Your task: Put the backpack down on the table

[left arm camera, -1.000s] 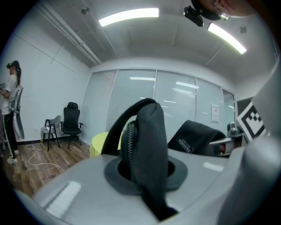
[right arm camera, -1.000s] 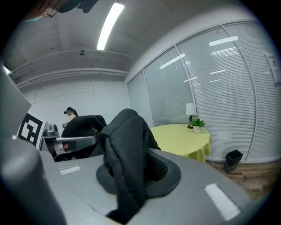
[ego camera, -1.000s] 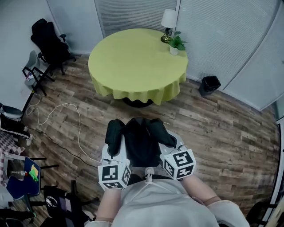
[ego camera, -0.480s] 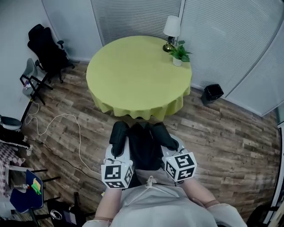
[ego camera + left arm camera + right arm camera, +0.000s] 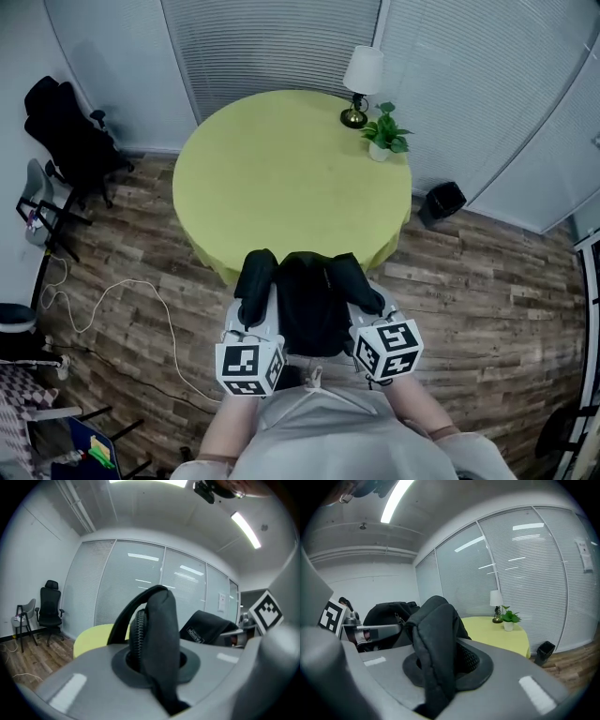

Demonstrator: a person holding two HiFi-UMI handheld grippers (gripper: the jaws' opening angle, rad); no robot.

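Observation:
A black backpack (image 5: 309,300) hangs between my two grippers, its far end level with the near edge of the round table with a yellow-green cloth (image 5: 281,159). My left gripper (image 5: 251,330) is shut on the backpack's left shoulder strap (image 5: 157,634), which fills the left gripper view. On the other side, my right gripper (image 5: 373,323) is shut on the right shoulder strap (image 5: 436,644). The backpack's body (image 5: 386,616) shows between the grippers, and the table (image 5: 497,632) lies just beyond it.
A table lamp (image 5: 361,80) and a small potted plant (image 5: 384,136) stand at the table's far right edge. A black bin (image 5: 442,199) sits on the wood floor to the right. A black office chair (image 5: 66,131) and a white cable (image 5: 112,300) are at the left.
I have walked toward the table with the backpack held in both grippers; the table has come much closer and now reaches the backpack's far end. Both grips are unchanged.

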